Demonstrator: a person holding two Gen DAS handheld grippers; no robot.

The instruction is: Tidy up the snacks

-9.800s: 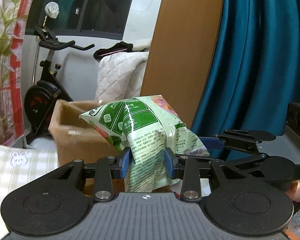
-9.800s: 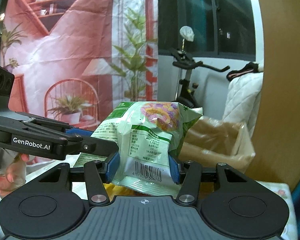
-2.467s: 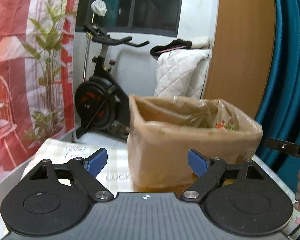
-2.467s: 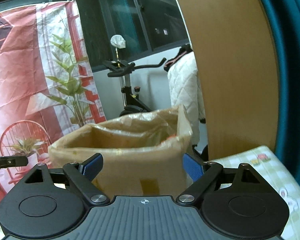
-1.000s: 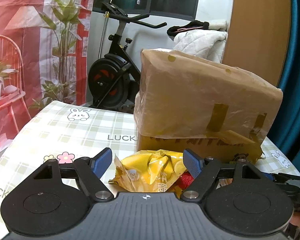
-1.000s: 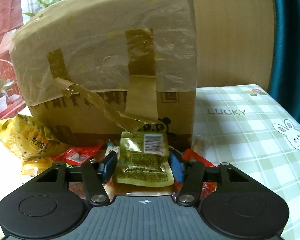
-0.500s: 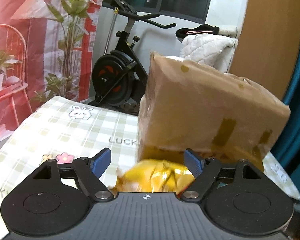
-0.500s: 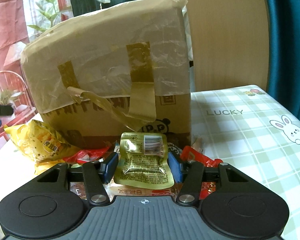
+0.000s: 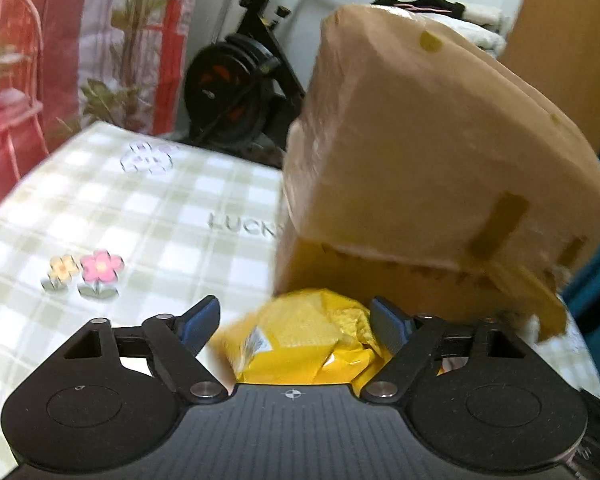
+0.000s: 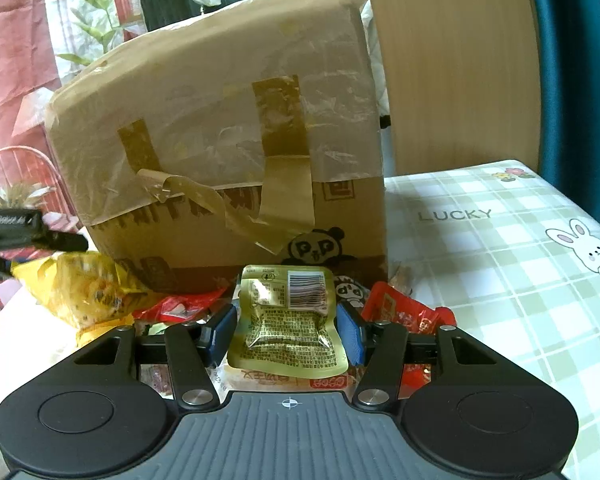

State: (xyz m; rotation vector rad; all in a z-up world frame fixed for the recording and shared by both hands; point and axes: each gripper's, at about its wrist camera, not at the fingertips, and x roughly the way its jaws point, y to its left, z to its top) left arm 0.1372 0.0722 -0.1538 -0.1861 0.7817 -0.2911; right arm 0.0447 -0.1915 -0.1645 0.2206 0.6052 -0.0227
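A taped cardboard box stands on the checked tablecloth; it also shows in the left wrist view. My right gripper is shut on an olive-gold snack pouch and holds it upright in front of the box. My left gripper has its jaws wide apart on either side of a yellow snack bag, which lies at the foot of the box. That yellow bag shows at the left of the right wrist view, with the left gripper's finger above it.
Red snack packets and other wrappers lie under and beside the pouch. The tablecloth stretches right of the box and left of it. An exercise bike stands behind the table.
My left gripper has moved down and closer to the yellow bag, its jaws still apart. My right gripper has lifted the olive-gold pouch slightly.
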